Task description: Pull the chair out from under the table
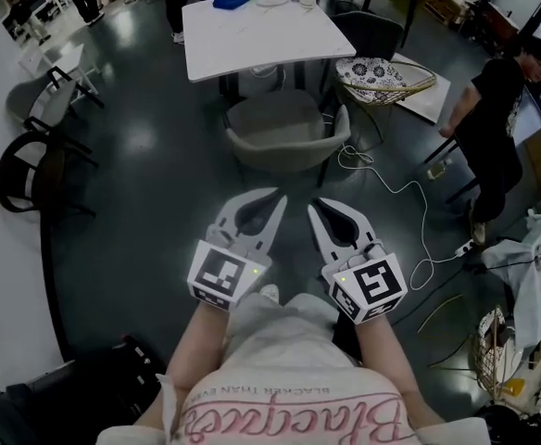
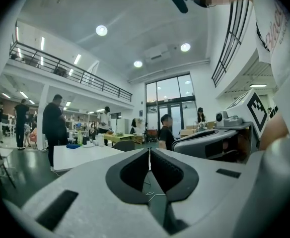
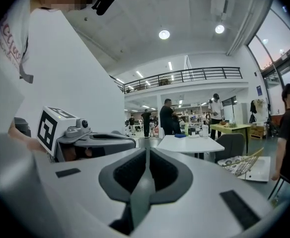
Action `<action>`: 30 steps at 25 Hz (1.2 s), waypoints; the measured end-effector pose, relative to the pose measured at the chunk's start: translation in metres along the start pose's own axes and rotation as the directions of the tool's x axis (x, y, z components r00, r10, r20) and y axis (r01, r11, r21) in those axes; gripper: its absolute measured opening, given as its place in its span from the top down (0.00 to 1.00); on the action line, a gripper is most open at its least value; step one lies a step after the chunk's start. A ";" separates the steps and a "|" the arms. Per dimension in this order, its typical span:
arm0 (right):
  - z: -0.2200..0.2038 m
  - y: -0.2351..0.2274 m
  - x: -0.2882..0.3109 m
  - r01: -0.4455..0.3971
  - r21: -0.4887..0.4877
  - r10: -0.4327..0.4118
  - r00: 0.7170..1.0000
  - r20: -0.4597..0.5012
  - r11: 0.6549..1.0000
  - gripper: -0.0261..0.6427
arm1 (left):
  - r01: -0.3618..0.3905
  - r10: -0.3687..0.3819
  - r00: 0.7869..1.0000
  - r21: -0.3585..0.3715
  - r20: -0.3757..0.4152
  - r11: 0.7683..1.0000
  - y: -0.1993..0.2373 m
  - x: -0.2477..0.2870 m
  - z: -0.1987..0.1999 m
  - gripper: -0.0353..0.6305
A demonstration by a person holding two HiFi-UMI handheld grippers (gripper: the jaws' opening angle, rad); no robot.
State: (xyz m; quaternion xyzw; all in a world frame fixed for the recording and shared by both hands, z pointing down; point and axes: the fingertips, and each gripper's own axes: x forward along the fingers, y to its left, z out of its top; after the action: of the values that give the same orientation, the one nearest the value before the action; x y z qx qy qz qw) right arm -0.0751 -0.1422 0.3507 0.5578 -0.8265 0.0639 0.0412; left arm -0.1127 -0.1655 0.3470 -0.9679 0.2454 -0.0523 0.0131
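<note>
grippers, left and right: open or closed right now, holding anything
Left gripper: closed, holding nothing.
Right gripper: closed, holding nothing.

Pink-lettered white shirt (image 1: 289, 341), grey left tool (image 1: 278, 197), right tool (image 1: 313, 205)

The right gripper (image 3: 147, 150) is pointing toward a white table (image 3: 192, 144), its jaws pressing together on nothing. The left gripper (image 3: 93, 140) is hovering just beside it.
</note>
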 end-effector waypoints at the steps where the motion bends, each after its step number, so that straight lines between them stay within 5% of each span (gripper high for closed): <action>1: -0.001 -0.004 0.005 0.001 -0.001 -0.001 1.000 -0.008 1.000 0.95 | 0.003 -0.003 1.000 -0.004 -0.001 1.000 0.004 0.005 -0.001 0.94; 11: -0.010 -0.064 0.040 0.002 0.022 -0.001 0.999 -0.047 1.000 0.95 | 0.026 -0.027 0.999 -0.031 -0.038 0.999 0.029 0.063 -0.021 0.94; 21: -0.022 -0.165 0.090 -0.132 0.014 0.132 0.984 -0.115 0.991 0.95 | -0.035 0.030 0.991 -0.031 -0.131 0.999 0.055 0.168 -0.045 0.92; 27: -0.039 -0.226 0.126 -0.275 -0.024 0.262 0.936 -0.234 0.961 0.93 | -0.008 -0.008 0.964 -0.061 -0.266 0.998 0.067 0.230 -0.073 0.76; 29: -0.050 -0.240 0.137 -0.338 -0.004 0.323 0.903 -0.284 0.941 0.74 | 0.011 -0.027 0.946 -0.053 -0.322 0.999 0.070 0.247 -0.085 0.75; 30: -0.056 -0.245 0.142 -0.367 0.005 0.351 0.884 -0.309 0.930 0.74 | 0.021 -0.036 0.935 -0.048 -0.352 0.999 0.070 0.255 -0.091 0.75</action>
State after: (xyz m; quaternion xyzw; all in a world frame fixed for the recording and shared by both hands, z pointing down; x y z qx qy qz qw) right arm 0.0993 -0.3543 0.4407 0.3773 -0.9004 0.1332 0.1706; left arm 0.0669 -0.3484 0.4584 -0.9464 0.2308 -0.2196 -0.0528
